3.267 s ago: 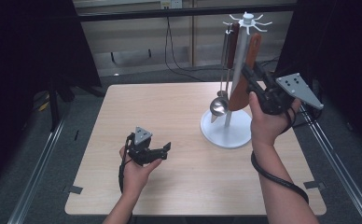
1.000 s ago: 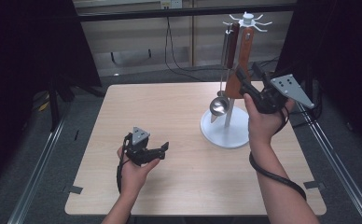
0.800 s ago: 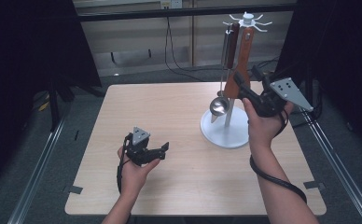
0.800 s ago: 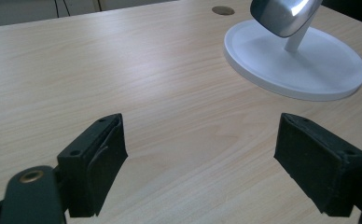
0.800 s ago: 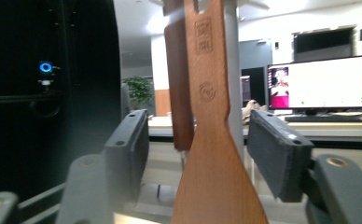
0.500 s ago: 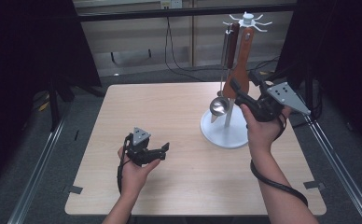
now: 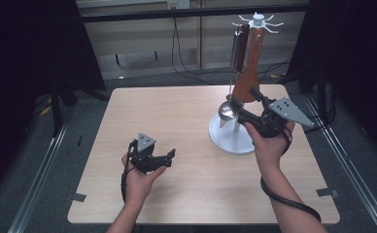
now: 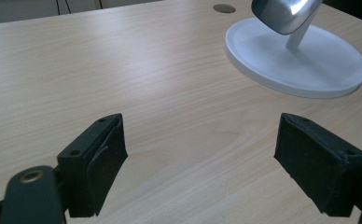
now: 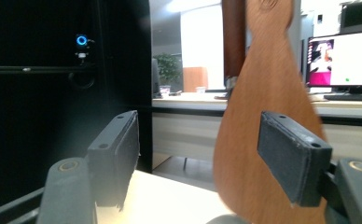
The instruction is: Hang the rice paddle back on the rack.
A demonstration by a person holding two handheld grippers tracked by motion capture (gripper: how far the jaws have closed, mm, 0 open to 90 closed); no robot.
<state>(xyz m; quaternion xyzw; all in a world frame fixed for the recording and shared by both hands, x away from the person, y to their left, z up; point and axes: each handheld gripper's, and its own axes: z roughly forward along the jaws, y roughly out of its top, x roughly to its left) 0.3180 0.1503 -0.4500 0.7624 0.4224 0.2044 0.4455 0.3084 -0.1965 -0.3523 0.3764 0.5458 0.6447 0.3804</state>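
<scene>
right gripper [image 7: 248, 104] released near spatula [image 7: 248, 80] | left gripper [image 7: 164, 156] released, idle | risk: off-centre clamp swings spatula, tips rack [image 7: 232, 138]

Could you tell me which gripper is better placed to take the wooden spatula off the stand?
Right: the right gripper is open beside the hanging wooden spatula; the left gripper is far away.

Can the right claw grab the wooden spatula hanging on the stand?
Probably yes. The right claw is open and right at the wooden spatula; in the right gripper view the blade sits partly between the jaws, toward the right one. Nothing blocks it, though the metal ladle hangs close beside.
</scene>
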